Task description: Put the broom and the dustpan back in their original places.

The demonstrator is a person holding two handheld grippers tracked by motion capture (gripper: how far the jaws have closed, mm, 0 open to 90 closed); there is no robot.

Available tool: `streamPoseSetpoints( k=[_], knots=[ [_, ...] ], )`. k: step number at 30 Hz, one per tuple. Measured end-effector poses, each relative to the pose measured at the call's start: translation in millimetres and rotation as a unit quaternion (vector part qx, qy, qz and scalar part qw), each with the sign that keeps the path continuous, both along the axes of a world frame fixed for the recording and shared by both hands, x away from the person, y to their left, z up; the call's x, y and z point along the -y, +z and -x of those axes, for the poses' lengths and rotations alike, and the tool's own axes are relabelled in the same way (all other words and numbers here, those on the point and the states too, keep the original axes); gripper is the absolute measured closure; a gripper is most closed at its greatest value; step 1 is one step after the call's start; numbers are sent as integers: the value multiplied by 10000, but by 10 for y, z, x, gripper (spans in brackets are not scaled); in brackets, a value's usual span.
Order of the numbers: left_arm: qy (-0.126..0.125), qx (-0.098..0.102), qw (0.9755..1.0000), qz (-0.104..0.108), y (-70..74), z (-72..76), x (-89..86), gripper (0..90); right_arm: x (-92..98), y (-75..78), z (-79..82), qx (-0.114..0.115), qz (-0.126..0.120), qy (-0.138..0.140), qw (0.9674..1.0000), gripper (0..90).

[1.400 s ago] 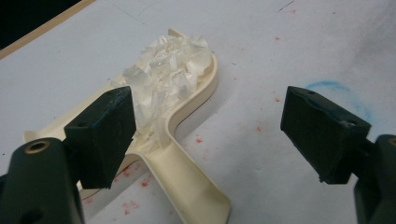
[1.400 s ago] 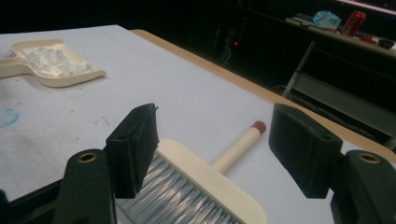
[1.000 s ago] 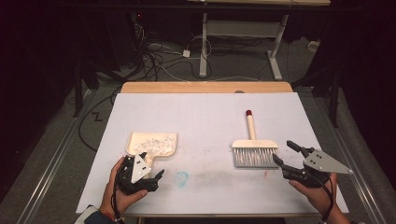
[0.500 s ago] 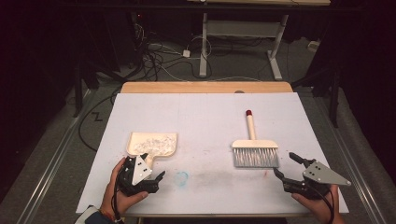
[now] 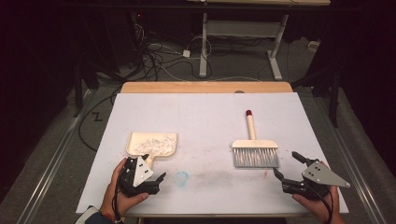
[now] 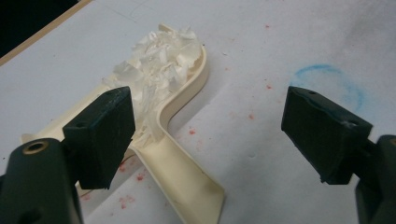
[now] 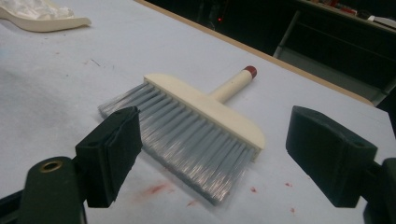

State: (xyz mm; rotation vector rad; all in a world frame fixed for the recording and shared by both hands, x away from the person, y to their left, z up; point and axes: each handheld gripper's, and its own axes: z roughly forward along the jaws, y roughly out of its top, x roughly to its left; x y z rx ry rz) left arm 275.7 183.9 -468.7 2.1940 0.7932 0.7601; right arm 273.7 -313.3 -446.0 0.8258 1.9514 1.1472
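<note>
White worktop (image 5: 205,116) carries a dustpan (image 5: 153,143) full of paper scraps (image 6: 156,65) and a brush (image 5: 254,148) lying flat; left gripper (image 5: 145,173) and right gripper (image 5: 289,165) gape empty, the right's jaws just widened; sweeping looks finished; next, probably, grasp the pan's handle.

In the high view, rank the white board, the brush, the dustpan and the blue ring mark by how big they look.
1. White board, by far the largest.
2. Brush, long handle plus wide bristle head.
3. Dustpan, holding white scraps; close to the brush in spread, so this pair is unsure.
4. Blue ring mark, the smallest.
</note>
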Motion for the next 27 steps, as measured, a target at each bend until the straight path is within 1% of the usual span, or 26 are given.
streamPoseSetpoints(
  k=[2, 4, 6, 7, 9, 14, 21, 23, 27],
  knots=[
    [-21, -8, 10000, -25, -1, 10, -3, 168, -9, 9, 9, 19, -9, -2, 10000, 187],
    [-26, 20, 10000, -9, 0, 19, 0, 168, -16, 17, 23, 42, 45, 8, 10000, 191],
    [-47, 37, 10000, 9, 6, 21, 4, 168, -25, 22, 34, 40, 7, 24, 10000, 192],
    [-57, 39, 10000, 14, 8, 18, 8, 168, -28, 24, 42, 48, 31, -1, 10000, 192],
    [-85, 3, 10000, -18, 3, 9, 15, 168, -29, 23, 42, 73, 56, 19, 10000, 193],
    [-93, -11, 9999, -43, 1, -3, 26, 168, -17, 12, 34, 20, 34, -6, 10000, 194],
    [-91, -15, 9999, -41, -3, 1, 31, 168, -21, 14, 33, 35, 51, 16, 10000, 195],
    [-103, -43, 9999, -42, -8, -4, 33, 168, -28, 13, 31, 36, 60, 21, 10000, 195],
    [-115, -58, 9999, -48, -11, -14, 37, 168, -34, 8, 27, 8, 83, 6, 10000, 195]
  ],
)
